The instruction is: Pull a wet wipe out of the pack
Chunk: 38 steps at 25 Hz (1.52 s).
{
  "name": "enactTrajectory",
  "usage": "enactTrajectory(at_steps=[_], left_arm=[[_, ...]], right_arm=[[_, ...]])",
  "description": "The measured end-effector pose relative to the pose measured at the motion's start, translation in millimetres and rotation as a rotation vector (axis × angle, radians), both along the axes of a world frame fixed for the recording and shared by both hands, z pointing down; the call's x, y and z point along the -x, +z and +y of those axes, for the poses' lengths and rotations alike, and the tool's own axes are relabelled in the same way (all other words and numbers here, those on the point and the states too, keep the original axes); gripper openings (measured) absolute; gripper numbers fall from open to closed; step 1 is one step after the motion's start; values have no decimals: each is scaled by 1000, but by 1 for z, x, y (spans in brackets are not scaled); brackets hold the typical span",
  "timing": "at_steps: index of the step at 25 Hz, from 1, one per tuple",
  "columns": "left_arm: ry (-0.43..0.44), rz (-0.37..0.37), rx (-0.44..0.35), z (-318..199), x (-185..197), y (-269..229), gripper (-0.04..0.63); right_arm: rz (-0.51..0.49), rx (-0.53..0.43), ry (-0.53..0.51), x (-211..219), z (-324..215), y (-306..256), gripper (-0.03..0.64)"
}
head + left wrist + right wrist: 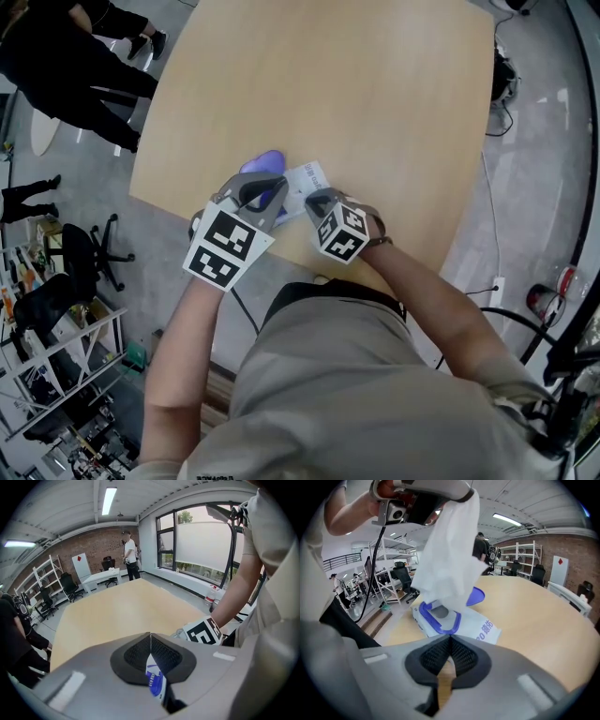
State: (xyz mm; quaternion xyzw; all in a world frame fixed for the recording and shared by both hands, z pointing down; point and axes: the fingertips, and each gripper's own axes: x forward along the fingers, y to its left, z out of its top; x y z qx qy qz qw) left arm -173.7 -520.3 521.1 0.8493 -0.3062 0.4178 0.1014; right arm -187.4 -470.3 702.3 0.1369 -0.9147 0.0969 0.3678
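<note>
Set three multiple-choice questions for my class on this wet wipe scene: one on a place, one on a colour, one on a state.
1. Where does the pack lie?
A on the table
B on the floor
C on a shelf

2. What colour is the pack's flip lid?
A red
B blue
C green

3. What state is the lid in?
A open
B shut
C torn off

Answers:
1 A: the pack rests flat on the wooden top.
2 B: the lid and the opening's frame are blue.
3 A: the lid is flipped back, and the wet wipe rises from the opening to the left gripper, which is shut on it.
</note>
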Motion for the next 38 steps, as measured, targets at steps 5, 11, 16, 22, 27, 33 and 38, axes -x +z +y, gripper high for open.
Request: enactTrajectory(at_steps=[5,11,16,22,27,33,38], left_arm=[[-16,34,-65,-5,1,-29,5],[-54,81,-152,-15,11,-68,5],[-91,114,-228,-20,12,-86,6],[-136,184,-338,37,49,-141,6],[-192,215,-447,100,88,-190,5],[-249,249,-515,190,111,-222,6],[-304,288,-568,261,135,-233,6]], right_arm=[[6,-3,-4,-4,-1,3,2],[6,-19,-5,-7,-7,0,2],[2,-55,-3,-22,-19,-4,2],[-29,-115,7,-11,22,-61,2],[-37,-196,12,-7,63,-116,2],[-66,-250,48,-23,136,-160,2],[-117,-270,76,-26,201,-198,2]])
